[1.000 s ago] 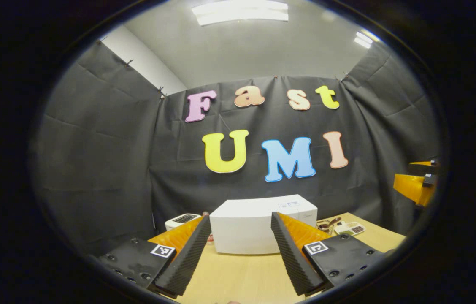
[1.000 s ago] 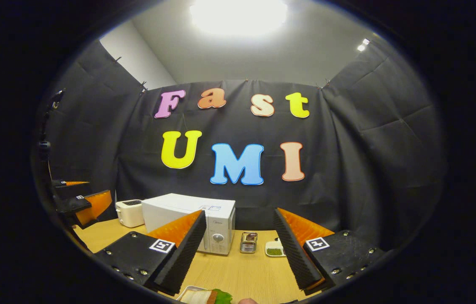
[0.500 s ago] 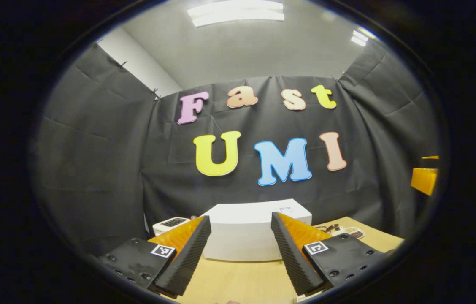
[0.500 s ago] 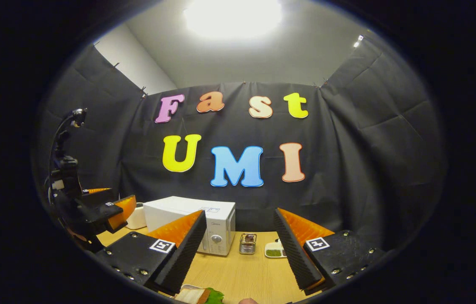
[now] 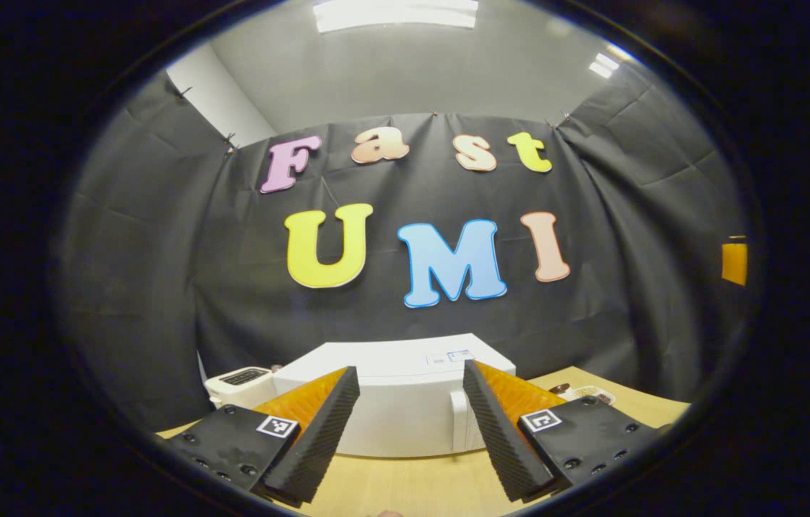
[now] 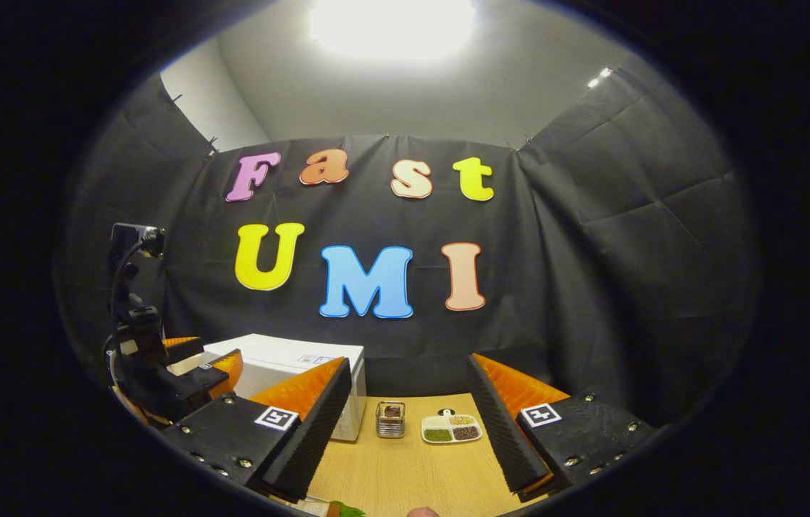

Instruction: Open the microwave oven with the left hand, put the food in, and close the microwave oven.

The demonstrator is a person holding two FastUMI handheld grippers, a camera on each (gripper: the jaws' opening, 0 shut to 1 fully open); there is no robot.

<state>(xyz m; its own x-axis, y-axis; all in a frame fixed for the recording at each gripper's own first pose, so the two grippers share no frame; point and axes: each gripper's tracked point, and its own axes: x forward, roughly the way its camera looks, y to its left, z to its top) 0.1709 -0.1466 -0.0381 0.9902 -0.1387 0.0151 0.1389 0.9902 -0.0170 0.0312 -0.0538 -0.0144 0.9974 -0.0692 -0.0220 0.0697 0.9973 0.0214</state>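
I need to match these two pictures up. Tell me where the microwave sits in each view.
Left gripper view: the microwave is at bottom centre, straight ahead between the left gripper's fingers, door shut.
Right gripper view: the microwave is lower left, partly behind the right gripper's left finger.
Shared landmark: the wooden table on which it stands.

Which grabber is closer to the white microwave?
Left. The left gripper points straight at the microwave, close in front of it. The right gripper hangs farther back, off to the microwave's right, over the table.
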